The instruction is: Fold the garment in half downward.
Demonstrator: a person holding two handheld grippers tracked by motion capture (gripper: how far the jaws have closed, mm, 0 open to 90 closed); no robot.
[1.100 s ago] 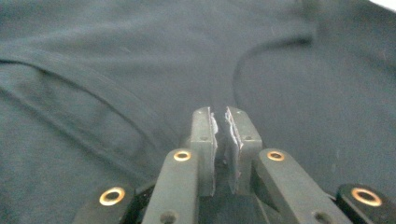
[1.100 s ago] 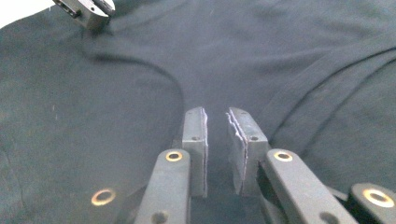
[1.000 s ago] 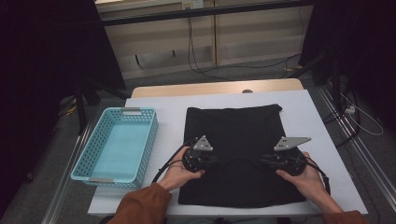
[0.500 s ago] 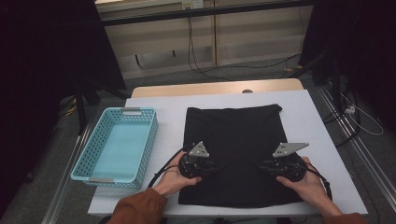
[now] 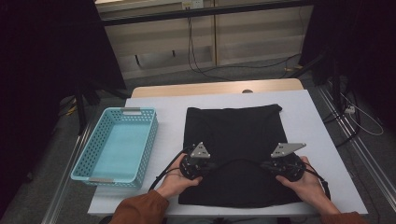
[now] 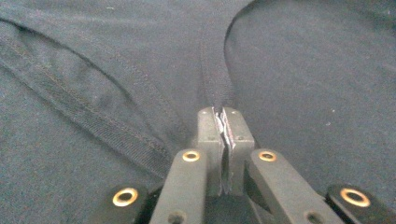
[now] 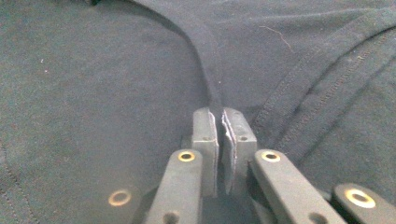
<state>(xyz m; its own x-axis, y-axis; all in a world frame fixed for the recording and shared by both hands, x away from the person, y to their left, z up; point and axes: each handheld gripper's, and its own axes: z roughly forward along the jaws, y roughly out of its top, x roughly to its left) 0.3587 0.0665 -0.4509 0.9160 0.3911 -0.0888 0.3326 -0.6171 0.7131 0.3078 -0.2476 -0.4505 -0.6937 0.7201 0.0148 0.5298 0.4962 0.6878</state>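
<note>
Indoors, white table (image 5: 308, 121), black garment (image 5: 233, 140), grey floor (image 5: 154, 79)

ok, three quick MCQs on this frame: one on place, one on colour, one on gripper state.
1. Where is the basket?
A. left of the black garment
B. on the garment
C. right of it

2. Basket colour?
A. red
B. light blue
C. white

3. Left gripper is:
A. wide open
B. shut on a raised fold of the garment
C. holding the basket

Answers:
1 A: high view shows it beside the garment's left edge.
2 B: its mesh walls are light blue.
3 B: jaws are pinched together on cloth; right gripper likewise.
</note>
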